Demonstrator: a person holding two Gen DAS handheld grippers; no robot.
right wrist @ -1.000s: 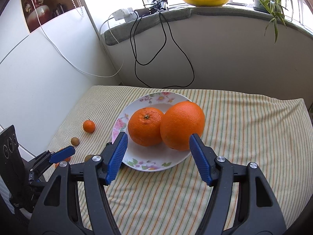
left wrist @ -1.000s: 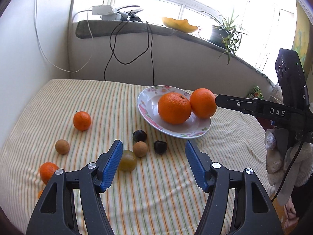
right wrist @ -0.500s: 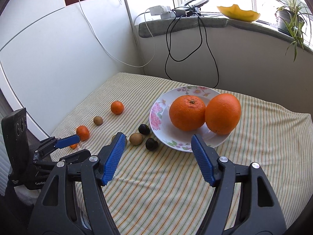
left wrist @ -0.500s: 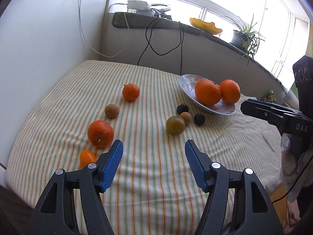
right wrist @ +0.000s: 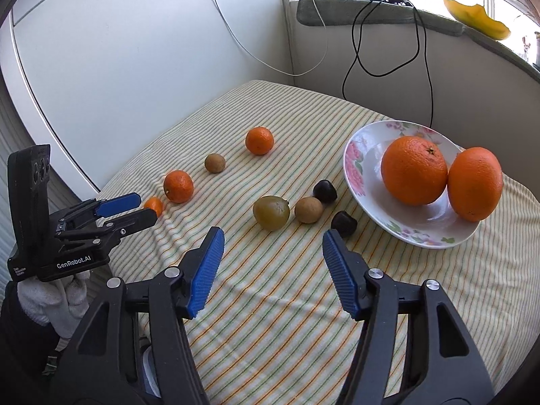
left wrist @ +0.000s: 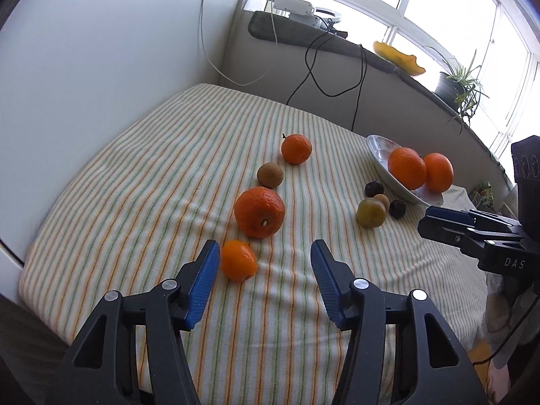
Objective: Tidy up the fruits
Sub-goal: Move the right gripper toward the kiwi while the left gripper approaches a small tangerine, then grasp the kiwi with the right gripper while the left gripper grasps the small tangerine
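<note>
The left gripper (left wrist: 265,275) hangs over the near edge of the striped tablecloth (left wrist: 152,175), its blue pads (left wrist: 202,283) spread apart with nothing pinched; the jaws have just been closing a little, and the smallest tangerine (left wrist: 238,260) sits just beside the left pad, at the mouth of the gap rather than pressed. Just beyond it lies a bigger, dimpled tangerine (left wrist: 259,212), then a brown round fruit (left wrist: 269,175) and another tangerine (left wrist: 296,149) further back. The right gripper (right wrist: 273,266) is likewise spread and empty, its jaws also having just narrowed, above bare cloth in front of a cluster: a green-yellow plum (right wrist: 271,212), a tan round fruit (right wrist: 308,210) touching a dark chestnut-like piece (right wrist: 324,191), and a second dark piece (right wrist: 344,223) near the plate's rim. The flowered plate (right wrist: 357,165) stands to the right and holds two large oranges (right wrist: 414,170) side by side, touching. In the right wrist view, a hand in a white glove (right wrist: 50,300) holds the left gripper at the cloth's left edge. Behind, black cables (right wrist: 388,50) hang from a windowsill with a yellow dish (right wrist: 476,20).
</note>
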